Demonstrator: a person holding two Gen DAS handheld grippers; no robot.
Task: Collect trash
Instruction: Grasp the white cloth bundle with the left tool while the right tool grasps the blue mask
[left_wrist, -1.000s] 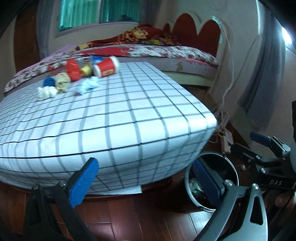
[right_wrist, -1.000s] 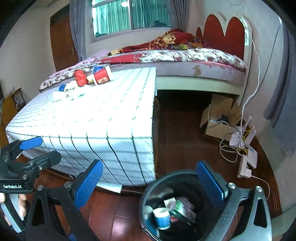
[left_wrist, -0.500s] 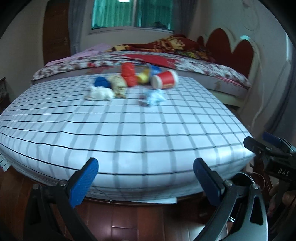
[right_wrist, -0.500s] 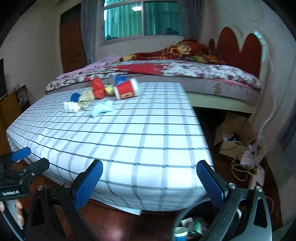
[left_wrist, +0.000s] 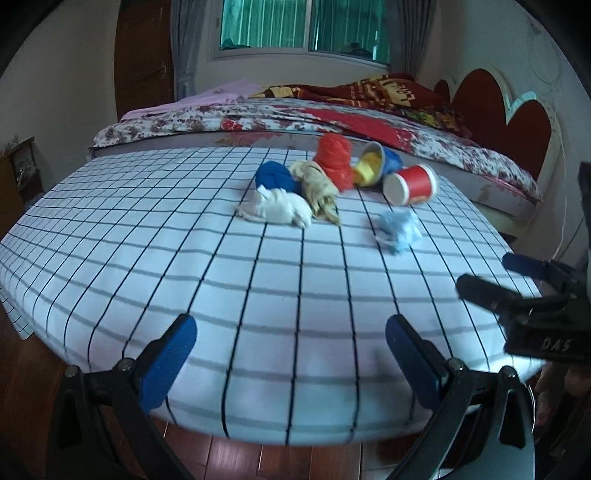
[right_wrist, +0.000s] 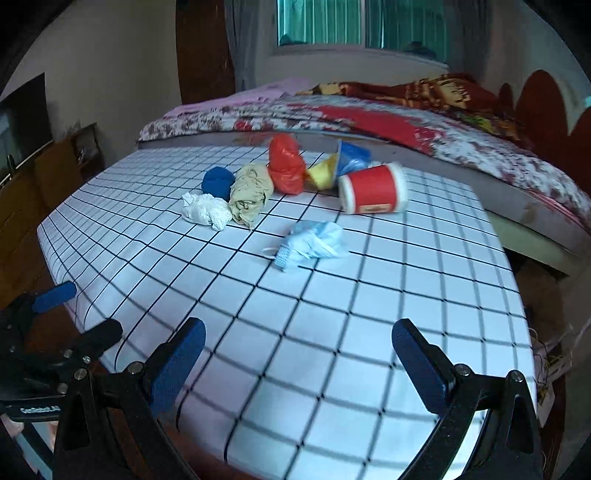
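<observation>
Both views have been swung up from the floor bin to the checked counter (right_wrist: 332, 332). The left gripper (left_wrist: 288, 362) and right gripper (right_wrist: 295, 365) are held apart, empty. The trash pile (right_wrist: 280, 184) lies at 12 o'clock, uncollected.

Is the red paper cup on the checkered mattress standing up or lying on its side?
On its side. The red paper cup lies across the checkered mattress, white base facing sideways.

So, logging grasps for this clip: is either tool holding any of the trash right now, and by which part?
Nothing is held. The left tool and right tool are both open and empty above the checkered mattress.
</observation>
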